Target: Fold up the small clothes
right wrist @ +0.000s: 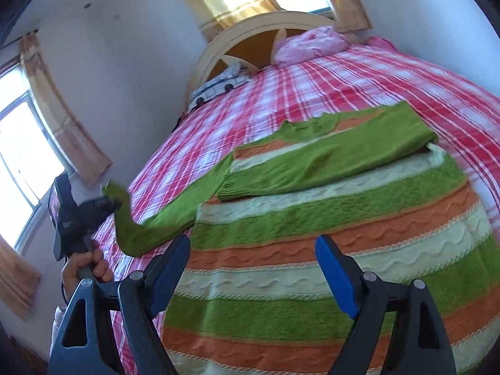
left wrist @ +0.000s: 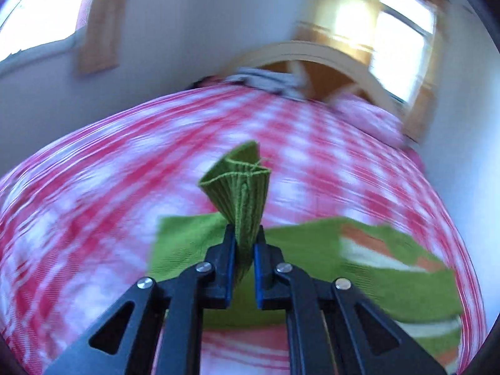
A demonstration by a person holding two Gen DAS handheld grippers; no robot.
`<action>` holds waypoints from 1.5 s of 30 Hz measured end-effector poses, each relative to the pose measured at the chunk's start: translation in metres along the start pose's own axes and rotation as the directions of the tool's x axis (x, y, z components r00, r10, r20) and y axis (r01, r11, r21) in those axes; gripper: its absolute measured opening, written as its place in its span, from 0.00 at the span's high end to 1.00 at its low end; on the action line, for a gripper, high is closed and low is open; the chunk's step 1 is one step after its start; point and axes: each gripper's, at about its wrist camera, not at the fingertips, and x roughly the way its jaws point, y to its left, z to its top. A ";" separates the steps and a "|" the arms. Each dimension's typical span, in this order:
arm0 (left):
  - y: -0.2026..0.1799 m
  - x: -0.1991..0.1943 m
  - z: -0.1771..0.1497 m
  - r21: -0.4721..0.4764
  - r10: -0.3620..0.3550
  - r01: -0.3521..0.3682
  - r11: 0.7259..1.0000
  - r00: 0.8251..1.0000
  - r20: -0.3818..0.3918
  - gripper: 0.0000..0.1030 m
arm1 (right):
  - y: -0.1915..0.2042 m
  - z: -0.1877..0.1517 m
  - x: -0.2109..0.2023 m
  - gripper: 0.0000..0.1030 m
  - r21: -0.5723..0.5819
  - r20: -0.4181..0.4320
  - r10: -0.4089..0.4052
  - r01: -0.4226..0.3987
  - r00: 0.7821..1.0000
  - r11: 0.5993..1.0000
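A small knitted sweater (right wrist: 312, 250) with green, orange and cream stripes lies flat on the bed. Its right sleeve (right wrist: 337, 156) is folded across the chest. My left gripper (left wrist: 244, 237) is shut on the ribbed green cuff (left wrist: 240, 187) of the left sleeve (right wrist: 175, 215) and holds it lifted off the bed; it also shows in the right wrist view (right wrist: 109, 203), at the left of the sweater. My right gripper (right wrist: 253, 250) is open and empty, just above the sweater's lower body.
The bed has a red and white checked cover (right wrist: 250, 100). A pink pillow (right wrist: 309, 45) and a small folded pile of clothes (right wrist: 222, 84) lie by the curved headboard (right wrist: 250, 28). Walls and curtained windows surround the bed. The left wrist view is motion-blurred.
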 end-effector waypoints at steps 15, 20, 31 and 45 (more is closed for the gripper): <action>-0.162 0.054 -0.080 0.282 -0.108 0.169 0.944 0.969 -0.220 0.84 | -0.067 0.010 -0.007 0.19 0.114 0.016 -0.116 0.114 0.993 0.987; -0.132 0.045 -0.090 0.192 -0.122 0.193 0.962 0.936 -0.330 0.17 | -0.074 0.025 0.004 0.19 0.117 0.008 -0.083 0.081 0.997 0.990; -0.035 0.015 -0.114 0.014 -0.030 0.033 0.999 0.984 -0.177 0.16 | -0.044 0.102 0.135 0.19 -0.029 -0.167 0.015 -0.020 0.986 0.999; -0.041 0.015 -0.119 0.011 -0.015 0.016 1.000 0.993 -0.116 0.10 | 0.023 0.102 0.180 0.95 -0.381 -0.103 -0.143 0.094 0.984 0.920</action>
